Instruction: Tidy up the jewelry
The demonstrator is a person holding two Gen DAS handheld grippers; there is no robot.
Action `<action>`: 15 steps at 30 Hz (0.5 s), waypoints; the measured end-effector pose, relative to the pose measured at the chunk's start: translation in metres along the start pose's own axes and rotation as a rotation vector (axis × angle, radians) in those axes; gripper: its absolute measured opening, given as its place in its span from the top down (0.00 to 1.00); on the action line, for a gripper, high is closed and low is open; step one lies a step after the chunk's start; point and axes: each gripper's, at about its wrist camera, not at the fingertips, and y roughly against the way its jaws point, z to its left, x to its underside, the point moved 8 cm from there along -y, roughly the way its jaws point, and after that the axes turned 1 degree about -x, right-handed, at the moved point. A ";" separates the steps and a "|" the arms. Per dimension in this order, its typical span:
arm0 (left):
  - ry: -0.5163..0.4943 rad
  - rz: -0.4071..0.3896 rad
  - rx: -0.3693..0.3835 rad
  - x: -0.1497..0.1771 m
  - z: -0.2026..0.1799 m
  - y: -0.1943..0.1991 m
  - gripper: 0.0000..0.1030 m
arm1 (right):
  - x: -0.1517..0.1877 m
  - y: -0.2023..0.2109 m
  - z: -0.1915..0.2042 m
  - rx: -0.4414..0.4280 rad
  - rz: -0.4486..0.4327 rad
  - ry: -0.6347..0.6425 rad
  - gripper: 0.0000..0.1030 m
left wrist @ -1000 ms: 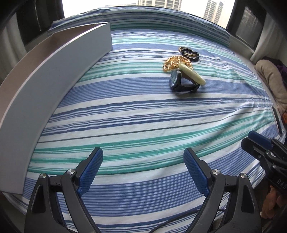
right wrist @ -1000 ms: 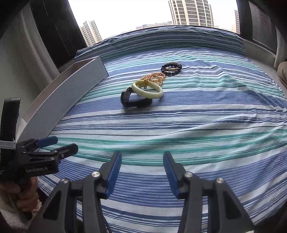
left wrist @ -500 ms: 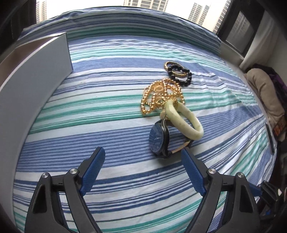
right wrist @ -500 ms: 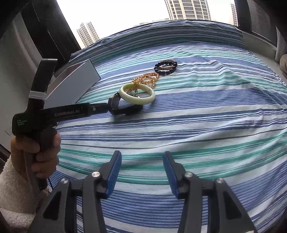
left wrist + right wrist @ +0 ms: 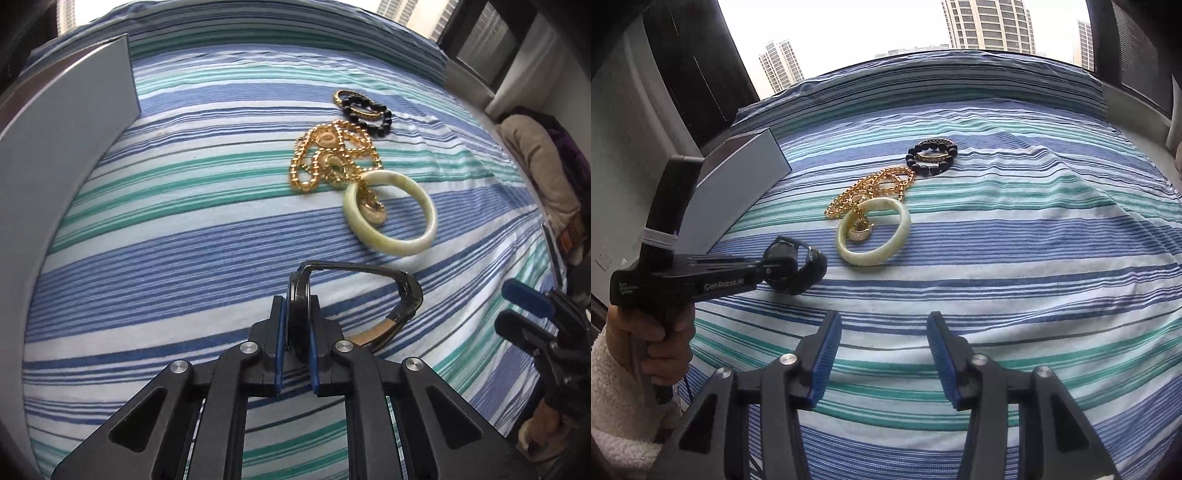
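Two hand-held grippers work over a bed covered in a blue, teal and white striped sheet (image 5: pixel 1015 266). Nearest, the right gripper (image 5: pixel 882 354) hangs above the sheet with its blue pads spread apart and nothing between them. To its left, a hand (image 5: pixel 653 343) in a white fleecy sleeve grips the handle of the left gripper (image 5: pixel 297 328), whose jaws are closing edge-on upon the round case of a black wristwatch (image 5: pixel 299 295); the pads press on both faces of the case. The watch's strap (image 5: pixel 399 299) loops out to the right over the sheet. Just beyond it lies a pale green jade bangle (image 5: pixel 391 218), flat, with a gold pendant inside its ring. A tangled gold bead necklace (image 5: pixel 325 158) touches the bangle's far edge. Farther still sits a black bead bracelet (image 5: pixel 369 110) with a thin gold bangle lying across it. At the far left stands a grey box (image 5: pixel 66 125), its side wall facing the jewelry, well apart from it.
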 end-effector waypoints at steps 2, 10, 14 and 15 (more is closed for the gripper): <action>0.017 0.011 -0.016 0.013 0.012 0.008 0.92 | -0.004 -0.005 0.002 -0.010 0.005 -0.001 0.52; 0.063 0.013 -0.093 0.058 0.050 0.037 0.92 | -0.018 -0.027 0.006 -0.003 0.029 0.014 0.52; 0.080 0.009 -0.103 0.068 0.056 0.044 0.92 | -0.035 -0.040 0.010 -0.030 0.041 0.053 0.53; 0.083 0.006 -0.104 0.069 0.057 0.044 0.92 | -0.041 -0.045 0.013 -0.043 0.040 0.066 0.53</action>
